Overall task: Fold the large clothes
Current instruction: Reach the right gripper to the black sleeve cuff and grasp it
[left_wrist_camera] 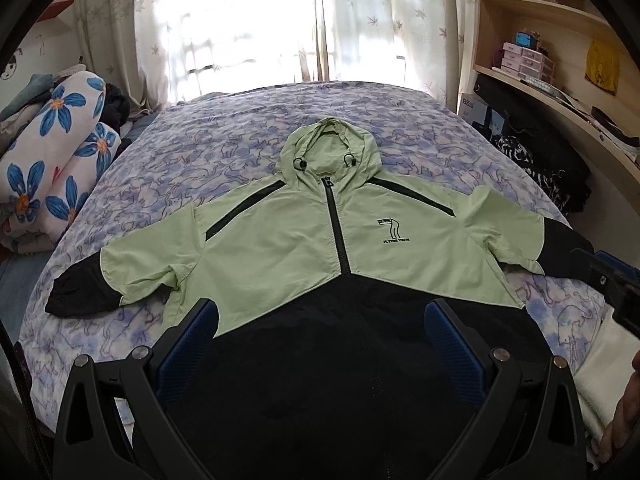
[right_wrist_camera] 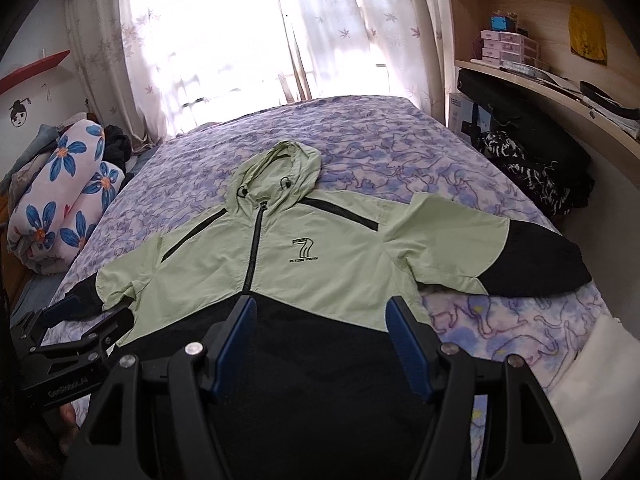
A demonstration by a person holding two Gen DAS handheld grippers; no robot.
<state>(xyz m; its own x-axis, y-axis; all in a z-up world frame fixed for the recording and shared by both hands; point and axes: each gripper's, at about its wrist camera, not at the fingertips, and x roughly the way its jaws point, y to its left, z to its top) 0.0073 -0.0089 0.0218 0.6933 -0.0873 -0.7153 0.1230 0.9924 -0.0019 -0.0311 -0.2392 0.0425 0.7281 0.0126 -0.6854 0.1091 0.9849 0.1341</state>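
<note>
- Hooded jacket (left_wrist_camera: 304,240) lies flat, front up, zipped, sleeves spread, on the bed (left_wrist_camera: 224,136).
- Left tongs (left_wrist_camera: 320,320) and right tongs (right_wrist_camera: 322,320) both gape, holding nothing, over the black hem.
- Likely first fold: pinch a black cuff (right_wrist_camera: 536,260), bring that sleeve across the chest, keep the hood (right_wrist_camera: 276,172) flat.
- Rolled floral quilt (left_wrist_camera: 60,152) sits well apart at the bed's left; nothing blocks.

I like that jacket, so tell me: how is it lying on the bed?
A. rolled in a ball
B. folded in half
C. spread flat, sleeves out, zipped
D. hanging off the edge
C: the jacket lies flat on the bed, both sleeves spread sideways, zip closed.
</note>
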